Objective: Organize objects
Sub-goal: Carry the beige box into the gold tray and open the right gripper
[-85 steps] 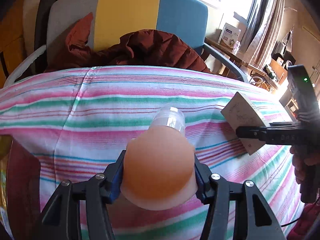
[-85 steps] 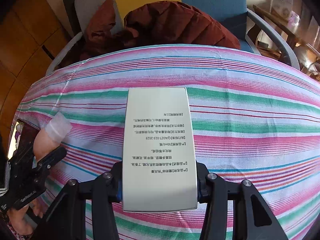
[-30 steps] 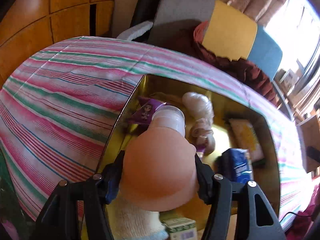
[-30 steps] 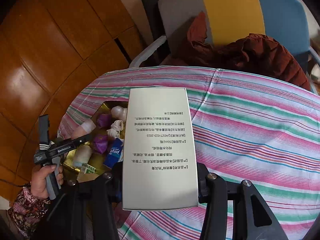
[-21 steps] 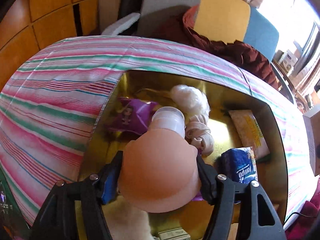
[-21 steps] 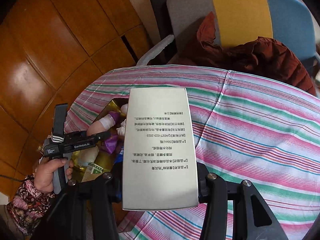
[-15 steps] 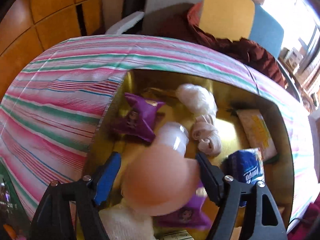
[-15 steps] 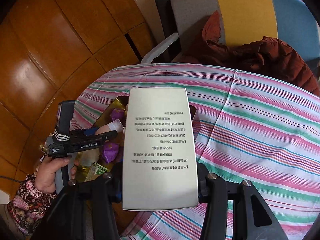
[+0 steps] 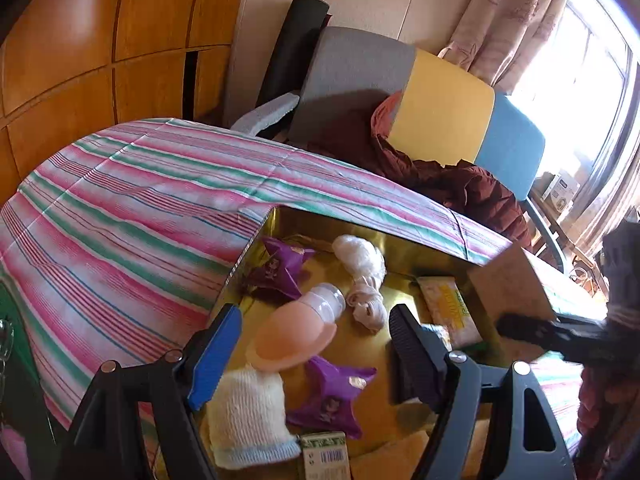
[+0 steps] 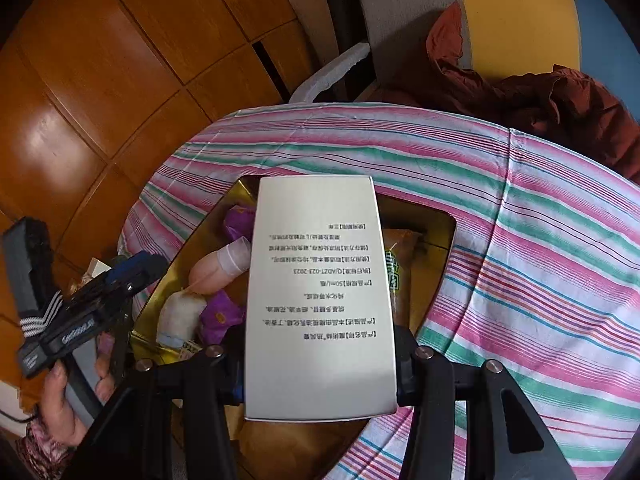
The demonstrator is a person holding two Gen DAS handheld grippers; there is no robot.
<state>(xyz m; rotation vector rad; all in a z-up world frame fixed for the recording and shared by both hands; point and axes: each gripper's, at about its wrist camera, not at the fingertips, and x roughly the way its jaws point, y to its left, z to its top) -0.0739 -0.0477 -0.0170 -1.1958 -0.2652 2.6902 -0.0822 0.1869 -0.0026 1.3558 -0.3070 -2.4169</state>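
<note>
The left claw [image 9: 314, 330] stands released, its jaws just opened wide, and the peach bottle [image 9: 294, 338] lies between and just beyond them inside the gold box [image 9: 430, 258], no pad touching it. It rests against a white sock [image 9: 250, 414] and a purple packet [image 9: 332, 398]. So the drop-off step looks finished for this side.

The right claw [image 10: 320, 376] is clenched on the white carton [image 10: 318, 300], held above the same box, whose far rim shows past the carton's top edge. Beyond lies the striped worktop [image 10: 520, 220]. Next, I judge, the carton must be lowered into a free gap in the box once the left claw clears.
</note>
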